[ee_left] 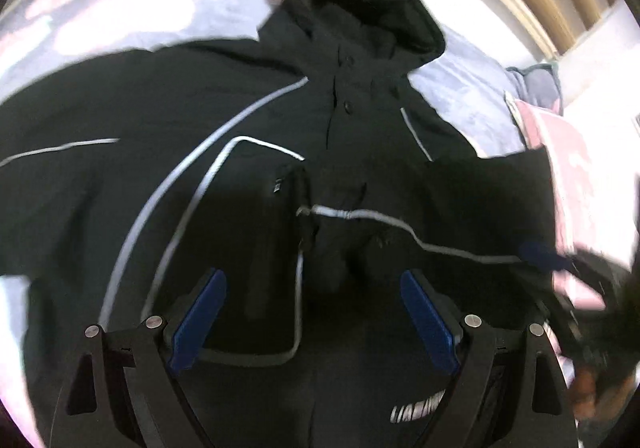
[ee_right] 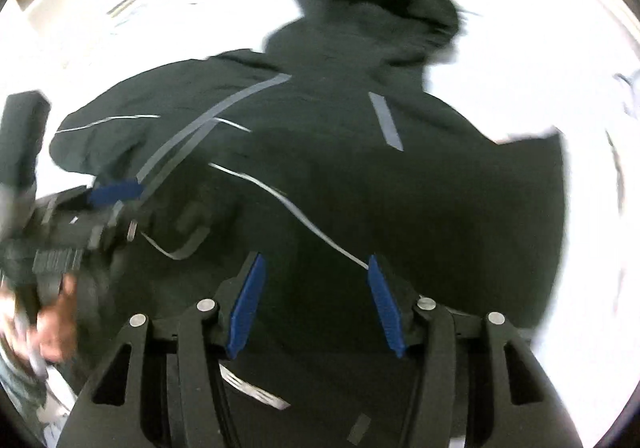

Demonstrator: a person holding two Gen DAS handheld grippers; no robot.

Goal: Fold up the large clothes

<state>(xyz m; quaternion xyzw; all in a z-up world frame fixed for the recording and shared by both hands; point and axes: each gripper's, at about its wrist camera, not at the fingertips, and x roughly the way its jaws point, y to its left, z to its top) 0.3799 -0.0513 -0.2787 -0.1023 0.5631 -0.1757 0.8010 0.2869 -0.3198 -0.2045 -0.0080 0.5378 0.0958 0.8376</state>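
One black jacket is all we have to fold, and it lies spread front-up across a pale patterned bedspread, hood pointing away from us. We count one hood, two dark snaps on the placket, and several thin grey stripes curving over the chest and sleeves; the blur stops us giving an exact stripe count. One sleeve looks already laid across the front, its grey stripe running toward the right edge in the left view.

Two grippers hover over it. Our left gripper has its blue fingers spread wide with nothing between them, only cloth below. Our right gripper also stands apart, fingers clear of the fabric, nothing pinched.

What could go wrong, we reckon: with both sets of fingers empty, the crossed sleeve is free to slide back off the slick shell. A pinch here might catch only the top layer, or several layers at once, and drag the fold askew. The two grippers sit near each other, so a hasty reach could knock them together.

One pink patterned pillow lies beside the jacket at the bed's edge.
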